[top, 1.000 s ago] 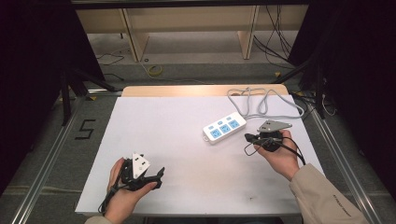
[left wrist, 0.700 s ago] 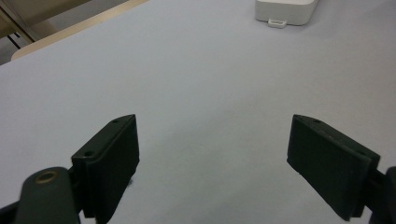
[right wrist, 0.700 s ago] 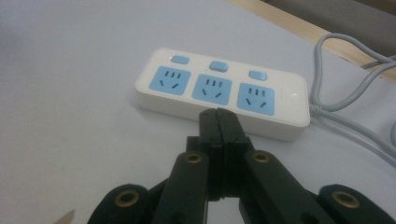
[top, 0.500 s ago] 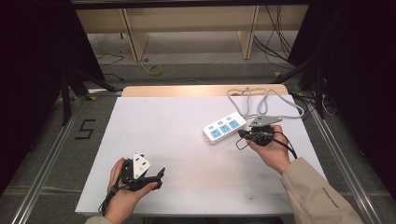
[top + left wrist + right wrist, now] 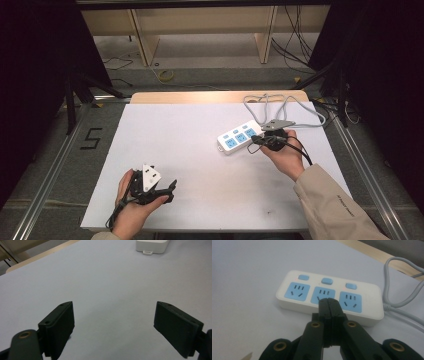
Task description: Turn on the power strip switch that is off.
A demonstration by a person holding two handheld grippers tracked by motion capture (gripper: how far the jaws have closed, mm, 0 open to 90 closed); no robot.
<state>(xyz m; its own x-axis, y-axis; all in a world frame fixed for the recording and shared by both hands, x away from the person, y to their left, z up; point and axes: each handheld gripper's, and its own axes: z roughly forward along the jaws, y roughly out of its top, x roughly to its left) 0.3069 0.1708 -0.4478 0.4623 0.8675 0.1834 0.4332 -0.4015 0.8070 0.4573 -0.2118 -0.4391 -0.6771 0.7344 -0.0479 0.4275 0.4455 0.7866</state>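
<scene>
A white power strip (image 5: 240, 136) with three blue sockets and three blue switches lies on the white table, right of centre; its grey cable (image 5: 295, 111) loops away behind it. My right gripper (image 5: 256, 140) is shut with nothing in it, its tips just before the middle socket (image 5: 323, 295) of the power strip (image 5: 329, 297). My left gripper (image 5: 170, 189) rests near the front left of the table, jaws wide open over bare tabletop. In the left gripper view the end of the power strip (image 5: 152, 245) shows far ahead beyond the left gripper (image 5: 113, 323).
The white table top (image 5: 175, 140) has a wooden strip (image 5: 200, 97) along its far edge. Metal rails run along both sides of the table. Shelving legs and loose cables stand on the floor behind.
My right gripper has moved left and forward toward the power strip, from beside its right end to just before the middle socket. The left gripper has stayed put.
</scene>
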